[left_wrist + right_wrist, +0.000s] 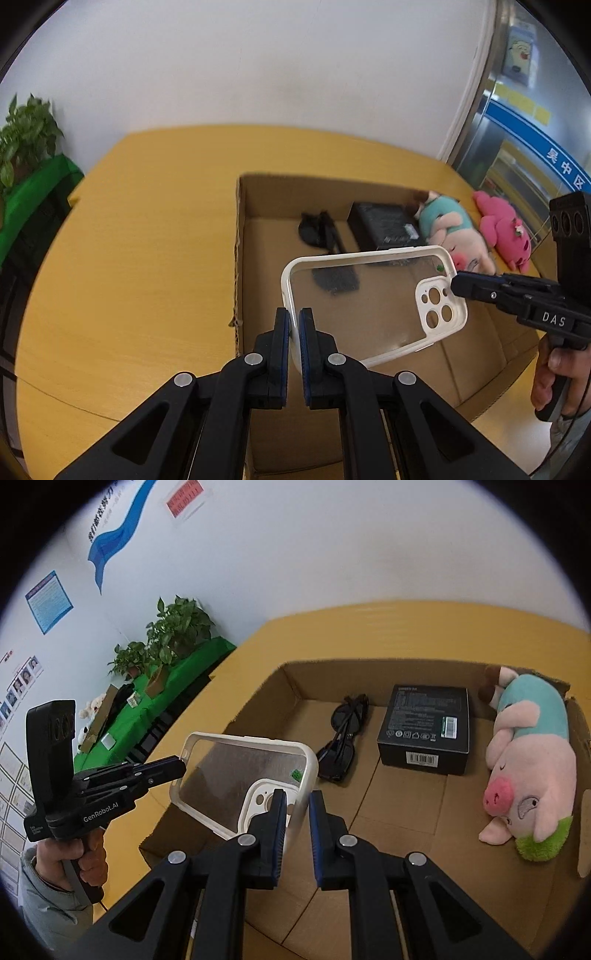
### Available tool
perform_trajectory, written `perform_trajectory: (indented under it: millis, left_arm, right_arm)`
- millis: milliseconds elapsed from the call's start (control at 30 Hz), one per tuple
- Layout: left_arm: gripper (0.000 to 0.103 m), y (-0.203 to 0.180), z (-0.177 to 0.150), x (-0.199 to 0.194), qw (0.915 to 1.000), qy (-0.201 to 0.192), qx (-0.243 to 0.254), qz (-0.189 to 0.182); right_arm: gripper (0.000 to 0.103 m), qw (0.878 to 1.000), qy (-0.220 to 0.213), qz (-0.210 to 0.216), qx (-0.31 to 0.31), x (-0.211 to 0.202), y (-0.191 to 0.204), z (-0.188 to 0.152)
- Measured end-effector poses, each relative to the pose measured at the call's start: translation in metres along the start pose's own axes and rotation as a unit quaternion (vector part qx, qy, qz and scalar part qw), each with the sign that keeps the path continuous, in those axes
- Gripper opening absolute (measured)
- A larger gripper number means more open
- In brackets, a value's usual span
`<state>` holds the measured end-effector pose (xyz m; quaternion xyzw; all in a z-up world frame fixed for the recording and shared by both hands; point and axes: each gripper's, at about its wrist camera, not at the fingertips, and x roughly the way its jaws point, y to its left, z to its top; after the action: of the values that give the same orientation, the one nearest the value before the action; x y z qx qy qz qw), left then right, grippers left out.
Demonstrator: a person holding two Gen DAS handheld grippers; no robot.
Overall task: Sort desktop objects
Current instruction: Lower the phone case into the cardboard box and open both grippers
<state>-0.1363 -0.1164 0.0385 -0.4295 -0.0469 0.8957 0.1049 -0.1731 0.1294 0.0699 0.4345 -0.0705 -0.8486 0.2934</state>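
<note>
A clear phone case with a white rim [373,299] hangs above the open cardboard box [258,192]. My left gripper [294,325] is shut on the case's bottom rim. My right gripper [297,805] straddles the rim at the camera-cutout end of the case [243,760], its jaws slightly apart, the right pad clear of the rim. In the left wrist view the right gripper [456,284] meets the case by the cutout. Inside the box lie black sunglasses [343,738], a black carton [424,727] and a plush pig [532,760].
The box stands on a yellow table [140,236]. A pink plush toy [498,229] lies outside the box at the right. Potted plants on a green cloth [173,646] stand beyond the table's left end. A white wall is behind.
</note>
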Motion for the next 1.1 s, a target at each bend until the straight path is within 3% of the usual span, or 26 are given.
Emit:
perform_trajectory:
  millis: [300, 533, 633, 900, 1033, 1100]
  left_arm:
    - [0.004, 0.002, 0.001, 0.045, 0.9960, 0.076, 0.018, 0.045]
    - [0.004, -0.012, 0.009, 0.066, 0.9840, 0.117, 0.072, 0.113]
    - [0.003, -0.012, 0.013, 0.071, 0.9802, 0.134, 0.078, 0.124]
    - [0.004, -0.027, 0.007, 0.093, 0.9595, 0.173, 0.128, 0.182]
    - [0.004, -0.026, 0.009, 0.093, 0.9611, 0.172, 0.118, 0.181]
    - [0.005, -0.025, 0.010, 0.090, 0.9643, 0.169, 0.112, 0.170]
  right_arm:
    - [0.012, 0.989, 0.140, -0.004, 0.049, 0.074, -0.023, -0.001]
    - [0.016, 0.976, 0.199, 0.016, 0.089, 0.099, -0.035, -0.007]
    - [0.015, 0.969, 0.226, 0.024, 0.097, 0.111, -0.036, -0.014]
    - [0.015, 0.970, 0.219, 0.011, 0.102, 0.115, -0.041, -0.010]
    - [0.018, 0.972, 0.213, 0.010, 0.100, 0.114, -0.042, -0.011]
    - [0.030, 0.972, 0.213, 0.015, 0.095, 0.113, -0.040, -0.010]
